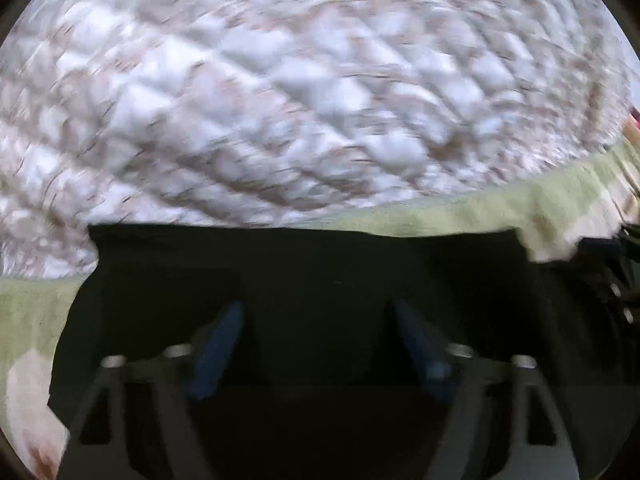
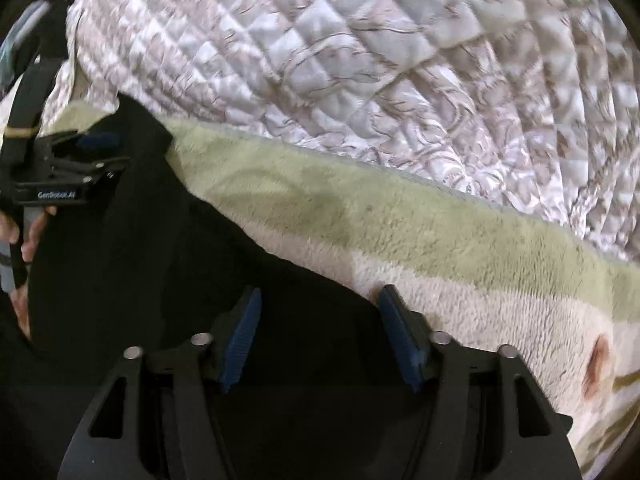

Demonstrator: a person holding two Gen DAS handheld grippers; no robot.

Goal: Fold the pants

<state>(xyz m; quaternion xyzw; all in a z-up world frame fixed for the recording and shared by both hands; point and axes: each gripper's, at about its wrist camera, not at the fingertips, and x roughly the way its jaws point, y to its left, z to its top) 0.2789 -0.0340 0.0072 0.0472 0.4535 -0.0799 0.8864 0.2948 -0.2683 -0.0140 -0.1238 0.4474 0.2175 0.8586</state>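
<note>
Only readable text: "GenRobot.AI", white print on the black body of the left hand-held gripper (image 2: 98,142), seen at the left edge of the right wrist view, with a person's hand (image 2: 24,236) gripping its handle.

Pants (image 2: 120,248): black, matte, soft fabric, no visible print. They are lying on a fleece blanket (image 2: 400,236) on a bed, filling the lower half of both views, top edge fairly straight in the left wrist view.

Blanket: plush pile, pale green band along the edge, cream area with a reddish-brown blotch. Behind it a quilted bedspread (image 2: 360,60), diamond stitching, satin sheen, beige-brown marbled pattern. Left wrist view is motion-blurred.

Right hand-held gripper (image 2: 318,304): black frame, ribbed blue pads, jaws standing part open; right pad sitting at the pants' edge against the blanket, nothing pinched.

Left hand-held gripper: same blue pads, jaws spread part open over the black cloth; not clamping anything as far as the blur shows.
</note>
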